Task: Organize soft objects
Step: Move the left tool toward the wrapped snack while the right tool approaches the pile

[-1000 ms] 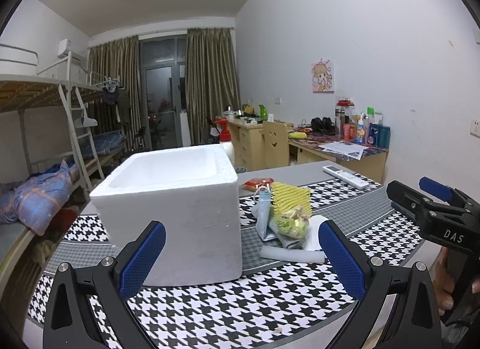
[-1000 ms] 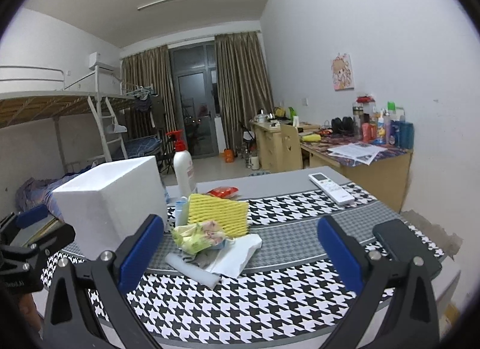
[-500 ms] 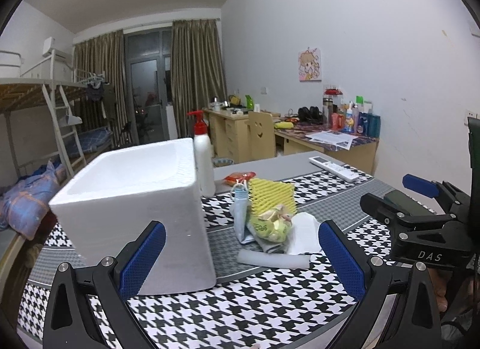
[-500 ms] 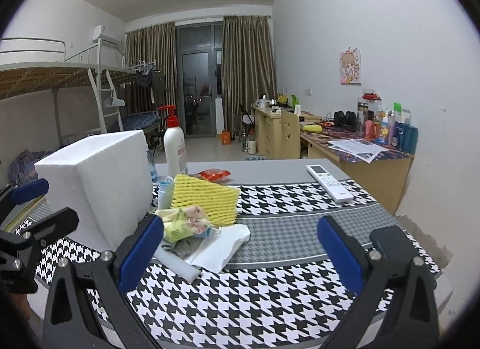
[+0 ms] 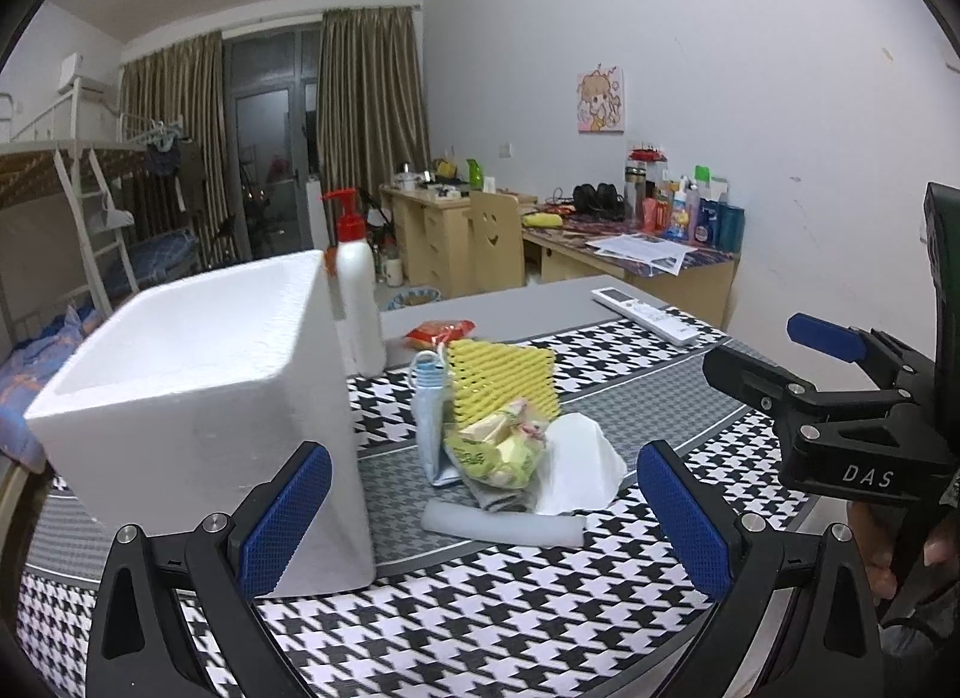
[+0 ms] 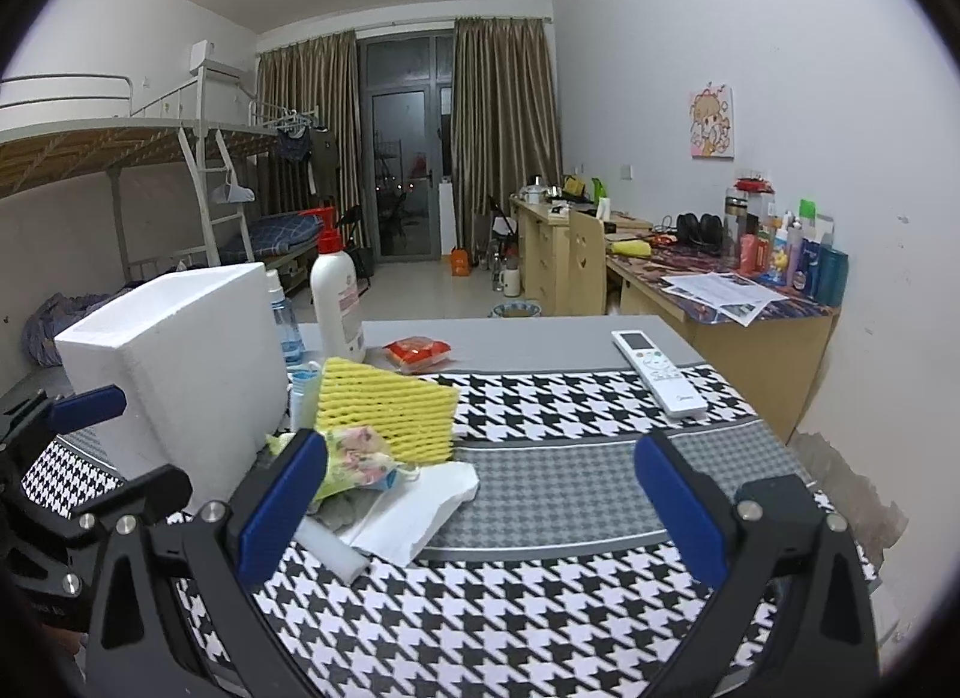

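Observation:
A heap of soft things lies on the houndstooth tablecloth: a yellow foam net point(image 5: 501, 380) point(image 6: 387, 413), a yellow-green floral packet point(image 5: 498, 449) point(image 6: 360, 461), a white tissue point(image 5: 576, 470) point(image 6: 414, 509), a white foam tube point(image 5: 501, 524) point(image 6: 330, 548) and a pale blue cloth point(image 5: 429, 416). Left of the heap stands a white foam box point(image 5: 198, 398) point(image 6: 180, 374), its top open. My left gripper point(image 5: 480, 476) point(image 6: 129, 443) is open, level with the heap and short of it. My right gripper point(image 6: 480, 458) point(image 5: 774, 353) is open and empty, to the heap's right.
Behind the box stand a white pump bottle point(image 5: 357, 308) point(image 6: 337, 302) and a clear bottle point(image 6: 285, 326). A red snack packet point(image 6: 417, 351) and a white remote point(image 6: 657, 371) lie farther back. A black flat device point(image 6: 774, 494) rests near the table's right edge.
Both grippers have moved nearer the heap, which now looks bigger in both views. The left view has swung right, so the foam box sits further left. Both stay open and empty.

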